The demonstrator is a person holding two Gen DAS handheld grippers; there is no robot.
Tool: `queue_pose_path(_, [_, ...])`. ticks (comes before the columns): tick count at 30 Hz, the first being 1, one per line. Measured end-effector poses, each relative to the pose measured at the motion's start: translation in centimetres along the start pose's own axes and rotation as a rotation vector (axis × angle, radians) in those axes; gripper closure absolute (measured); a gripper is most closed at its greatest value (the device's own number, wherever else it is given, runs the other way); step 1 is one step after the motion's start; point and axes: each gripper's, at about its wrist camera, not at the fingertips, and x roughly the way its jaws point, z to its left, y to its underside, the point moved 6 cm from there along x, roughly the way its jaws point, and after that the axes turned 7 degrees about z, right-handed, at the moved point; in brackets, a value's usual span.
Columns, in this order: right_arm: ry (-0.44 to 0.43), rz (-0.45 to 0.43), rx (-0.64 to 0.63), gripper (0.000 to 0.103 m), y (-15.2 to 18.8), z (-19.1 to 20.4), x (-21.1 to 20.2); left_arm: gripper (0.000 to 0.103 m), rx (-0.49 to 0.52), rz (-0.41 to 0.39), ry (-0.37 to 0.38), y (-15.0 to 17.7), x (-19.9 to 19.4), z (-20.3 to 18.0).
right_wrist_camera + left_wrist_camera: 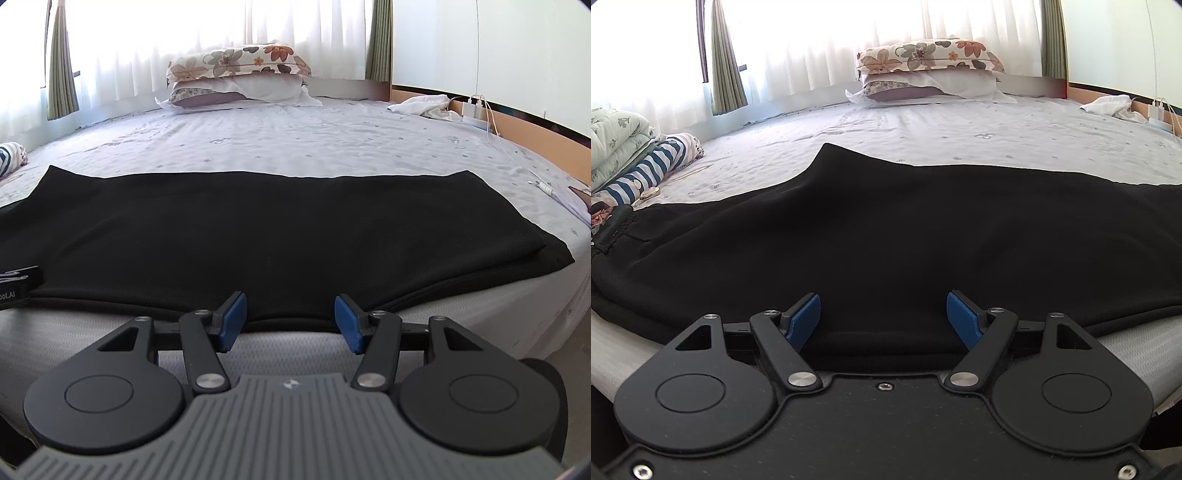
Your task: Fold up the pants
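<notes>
1. The black pants (886, 236) lie spread flat across the near part of the bed (923, 125), filling the middle band of both views; their elastic waistband sits at the left edge of the left wrist view, and the leg ends reach the right side of the right wrist view (295, 229).
2. The left gripper (883, 319) hovers at the pants' near edge, lower centre of its frame, its blue fingers (805, 319) spread apart with nothing clamped.
3. The right gripper (291, 321) sits just before the near hem, fingers (232, 319) likewise apart and empty.
4. A floral pillow (927, 55) tops a stack at upper centre.
5. Folded bedding and a striped garment (653, 166) lie at far left.
6. White cloth (424, 103) rests at upper right, near a charger (474, 109).
</notes>
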Motion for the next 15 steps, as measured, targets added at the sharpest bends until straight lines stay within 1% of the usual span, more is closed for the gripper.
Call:
queue_pose_path(6, [-0.003,-0.002,-0.008,0.035,0.2,-0.2,-0.3,0.028,0.001,0.002,0.001,0.1,0.0,0.0])
queue_pose_path(7, [-0.003,-0.013,-0.001,0.034,0.2,-0.3,-0.6,0.028,0.004,0.003,0.001,0.2,-0.1,0.0])
queue_pose_path(8, [-0.013,-0.041,0.011,0.028,0.1,-0.5,-1.0,0.028,0.006,0.002,0.001,0.2,-0.2,0.1])
queue_pose_path(9, [0.008,-0.058,0.013,0.024,-0.3,-1.0,-1.0,0.028,0.008,0.002,0.001,0.3,-0.2,0.1])
queue_pose_path(10, [0.039,-0.072,0.015,0.024,-0.7,-1.6,-0.7,0.028,0.012,0.001,0.000,0.2,-0.2,0.0])
queue_pose_path(11, [0.090,-0.073,0.029,0.024,-1.1,-2.8,-0.2,0.028,0.016,0.001,-0.002,0.1,-0.2,0.0])
queue_pose_path(14, [0.185,-0.053,0.155,0.025,-2.1,-7.9,1.6,0.028,0.012,0.004,0.001,0.2,-0.2,0.0])
queue_pose_path(15, [0.215,-0.063,0.196,0.026,-2.3,-9.4,1.6,0.028,0.011,0.004,0.001,0.2,-0.2,0.0])
